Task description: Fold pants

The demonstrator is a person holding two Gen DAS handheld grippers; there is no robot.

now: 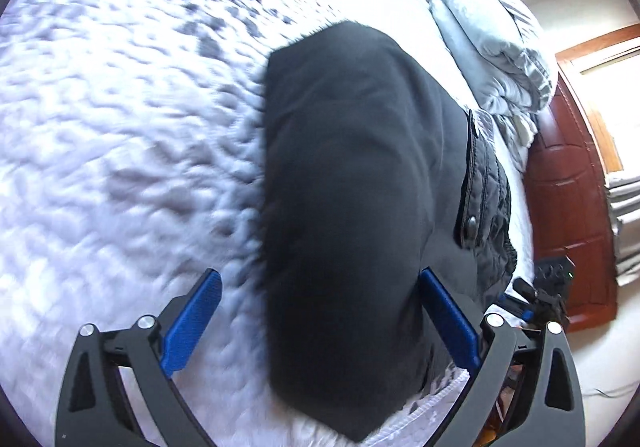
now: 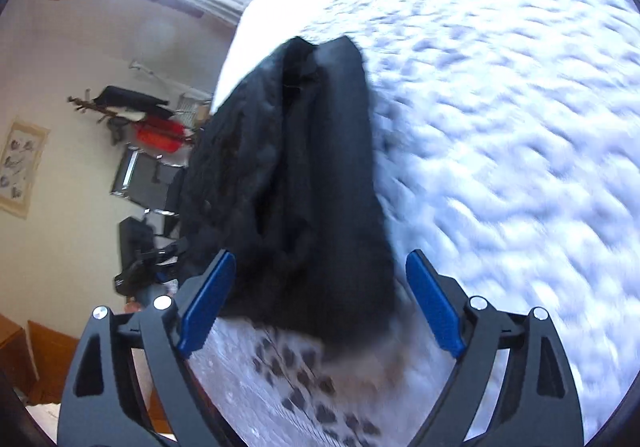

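A white textured bedspread (image 1: pixel 120 127) covers the bed, with folded grey bedding (image 1: pixel 488 55) by the wooden headboard (image 1: pixel 568 207) and room clutter off the far side. The black pants (image 1: pixel 352 187) lie on it in a bundle that looks partly folded, long axis running straight away from both tools. My left gripper (image 1: pixel 320 327) stands wide with the near end of the bundle between its blue pads, gripping nothing; my right gripper (image 2: pixel 320 311) is equally wide, straddling the opposite near end. Neither looks clearly nearer, so I judge the next fold wants both closing together on this edge.
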